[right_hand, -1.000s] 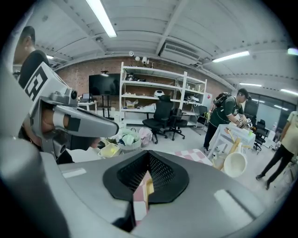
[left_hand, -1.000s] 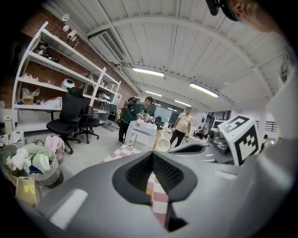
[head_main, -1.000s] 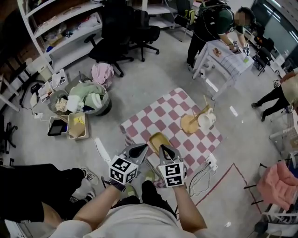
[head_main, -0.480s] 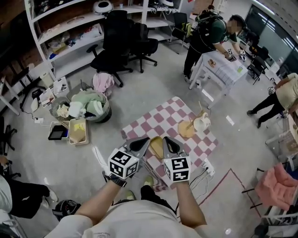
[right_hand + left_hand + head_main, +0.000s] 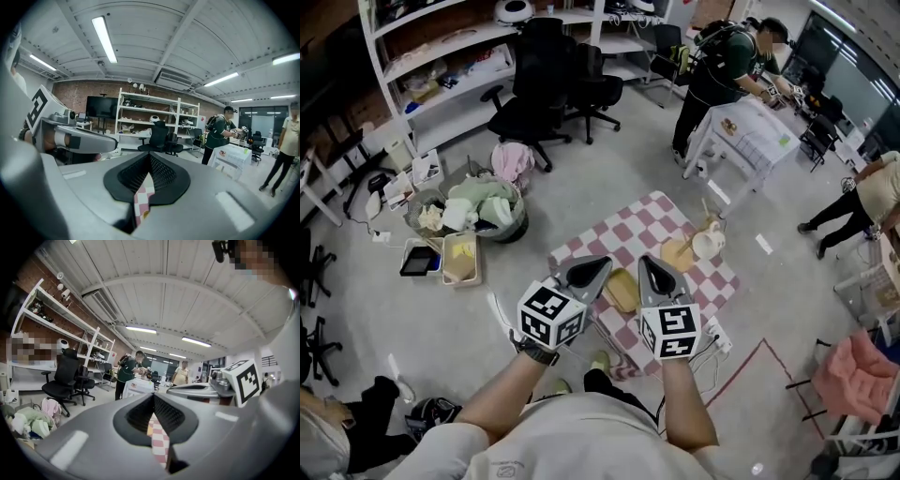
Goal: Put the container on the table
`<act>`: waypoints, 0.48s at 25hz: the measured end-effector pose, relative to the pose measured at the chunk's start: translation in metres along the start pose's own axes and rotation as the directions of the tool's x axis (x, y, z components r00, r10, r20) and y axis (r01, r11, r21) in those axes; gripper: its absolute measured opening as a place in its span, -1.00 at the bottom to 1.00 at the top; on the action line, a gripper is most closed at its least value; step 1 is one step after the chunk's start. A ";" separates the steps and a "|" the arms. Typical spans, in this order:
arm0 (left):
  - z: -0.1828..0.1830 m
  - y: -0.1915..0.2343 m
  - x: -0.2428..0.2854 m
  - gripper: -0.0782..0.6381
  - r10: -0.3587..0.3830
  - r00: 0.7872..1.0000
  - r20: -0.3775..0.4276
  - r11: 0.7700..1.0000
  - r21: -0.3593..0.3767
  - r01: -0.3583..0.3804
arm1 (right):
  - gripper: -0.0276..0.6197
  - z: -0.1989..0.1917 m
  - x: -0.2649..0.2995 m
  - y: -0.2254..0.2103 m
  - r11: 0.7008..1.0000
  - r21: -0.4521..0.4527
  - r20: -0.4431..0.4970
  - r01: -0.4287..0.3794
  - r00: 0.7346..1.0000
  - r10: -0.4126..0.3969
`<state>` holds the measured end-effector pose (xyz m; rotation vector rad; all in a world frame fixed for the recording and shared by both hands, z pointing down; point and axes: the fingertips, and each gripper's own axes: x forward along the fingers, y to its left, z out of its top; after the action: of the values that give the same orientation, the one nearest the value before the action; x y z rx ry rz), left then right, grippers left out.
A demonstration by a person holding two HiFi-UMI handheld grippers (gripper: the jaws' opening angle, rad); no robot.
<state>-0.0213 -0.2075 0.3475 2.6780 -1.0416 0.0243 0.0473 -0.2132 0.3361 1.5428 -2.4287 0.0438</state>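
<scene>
A tan, shallow rectangular container [image 5: 622,290] lies on the near part of a low table under a pink-and-white checked cloth [image 5: 634,231]. My left gripper [image 5: 602,263] and right gripper [image 5: 646,261] hover side by side above it, tips pointing away from me. Both are shut with nothing between the jaws. In the left gripper view, the left gripper [image 5: 153,397] points level into the room, and only a strip of checked cloth shows through its slit. The right gripper [image 5: 149,155] shows the same, with a bit of tan below the cloth.
On the cloth's far right sit a round wooden plate [image 5: 679,253] and a white jug [image 5: 712,243]. A laundry basket [image 5: 484,203], floor trays [image 5: 457,258], office chairs [image 5: 534,89], shelving [image 5: 441,56] and a person at a white table [image 5: 755,127] surround it. Cables [image 5: 712,347] lie near my feet.
Both grippers have lifted and tilted up above the container, their tips spreading slightly apart. The person in black at lower left has moved out of the picture.
</scene>
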 end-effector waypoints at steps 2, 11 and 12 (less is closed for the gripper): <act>0.006 -0.003 -0.002 -0.76 -0.004 1.000 0.013 1.000 0.003 0.003 | -0.88 0.005 -0.003 0.001 1.000 -0.007 0.009 0.002 1.000 -0.002; 0.015 -0.011 -0.009 -0.76 -0.005 0.999 0.044 1.000 0.012 0.005 | -0.88 0.012 -0.012 0.007 1.000 -0.025 0.026 0.006 1.000 -0.005; 0.015 -0.012 -0.009 -0.76 -0.004 0.999 0.046 1.000 0.013 0.004 | -0.88 0.012 -0.013 0.007 1.000 -0.026 0.027 0.007 1.000 -0.006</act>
<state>-0.0216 -0.1972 0.3290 2.7044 -1.0536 -0.0322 0.0442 -0.2008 0.3221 1.5498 -2.4350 -0.0106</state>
